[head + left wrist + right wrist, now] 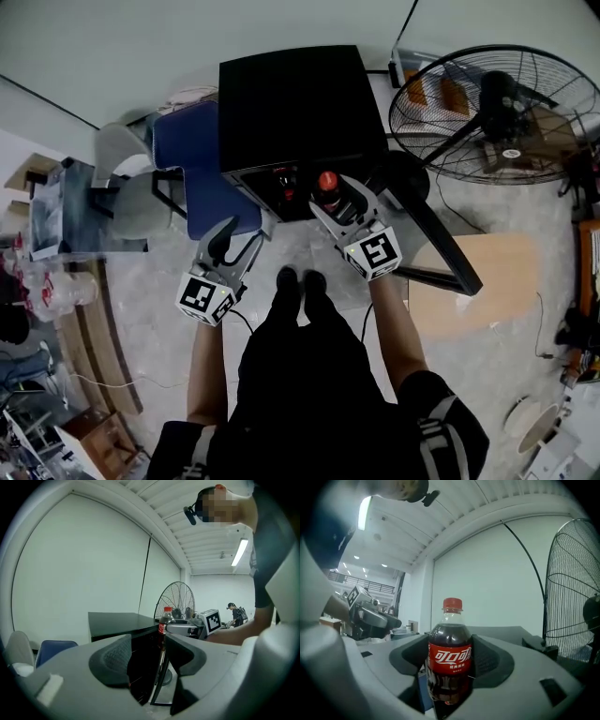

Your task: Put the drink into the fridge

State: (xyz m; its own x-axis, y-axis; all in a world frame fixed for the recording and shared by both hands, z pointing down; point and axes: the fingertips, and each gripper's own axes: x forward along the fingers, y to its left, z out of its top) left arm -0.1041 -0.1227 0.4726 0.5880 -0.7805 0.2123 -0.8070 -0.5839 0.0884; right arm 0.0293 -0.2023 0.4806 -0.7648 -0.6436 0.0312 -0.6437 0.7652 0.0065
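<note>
**Bottle held at the open fridge front**

The right gripper [450, 663] grasps the cola bottle [450, 641]. Its two dark, ribbed, concave pads press on the red label band from both sides. The bottle is clear plastic and cylindrical with a tapered shoulder, filled with dark liquid and closed by a round red screw cap. It stands upright at the open front of the fridge [291, 103], a low black box with a flat matte top. The fridge door [441, 239] hangs open to the right. The left gripper [238, 249] is released: its padded jaws stand apart with nothing between them, near and left of the fridge front. A round wire-cage fan [497, 112] stands right of the fridge, a blue chair [187, 141] left of it.
</note>
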